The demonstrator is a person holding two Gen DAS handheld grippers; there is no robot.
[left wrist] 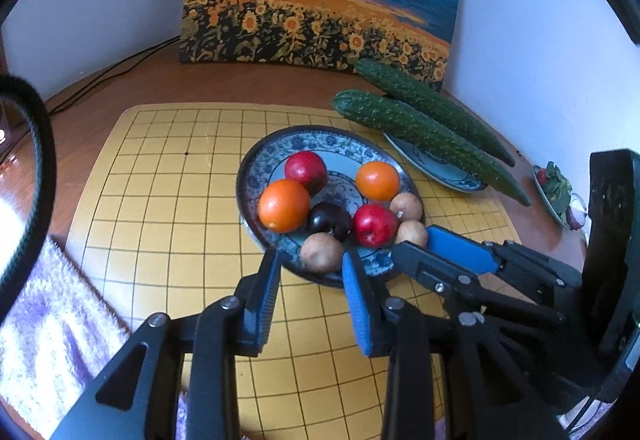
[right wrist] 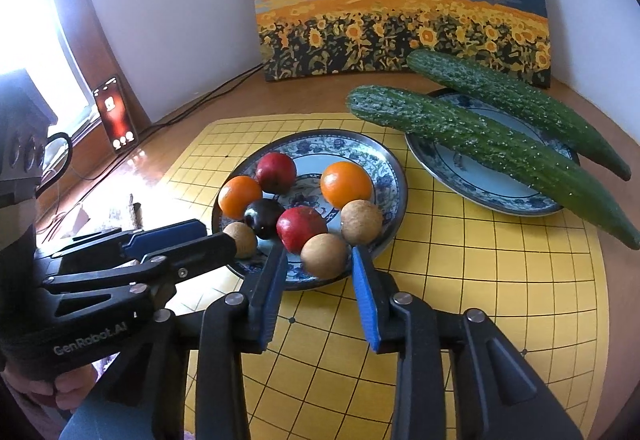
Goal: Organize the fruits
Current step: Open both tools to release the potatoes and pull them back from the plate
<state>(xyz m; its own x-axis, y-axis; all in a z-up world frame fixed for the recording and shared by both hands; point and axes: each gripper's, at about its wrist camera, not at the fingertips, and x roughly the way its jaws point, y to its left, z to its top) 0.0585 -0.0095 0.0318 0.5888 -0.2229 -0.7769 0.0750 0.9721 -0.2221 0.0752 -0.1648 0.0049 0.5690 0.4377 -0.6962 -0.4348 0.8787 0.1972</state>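
Eight fruits already sit on the plate (left wrist: 256,176); two cucumbers (right wrist: 492,144) lie beyond it. Both tongs, left (left wrist: 310,264) and right (right wrist: 320,260), gape empty at its near rim, so sorting seems nearly done.

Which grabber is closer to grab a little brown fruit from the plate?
Probably the right gripper: its open jaws already sit around a brown fruit at the fruit plate's near rim. The left gripper, also open, is nearly as close to another brown fruit.

Both wrist views look down, close, sharing the fruit plate (left wrist: 256,160).
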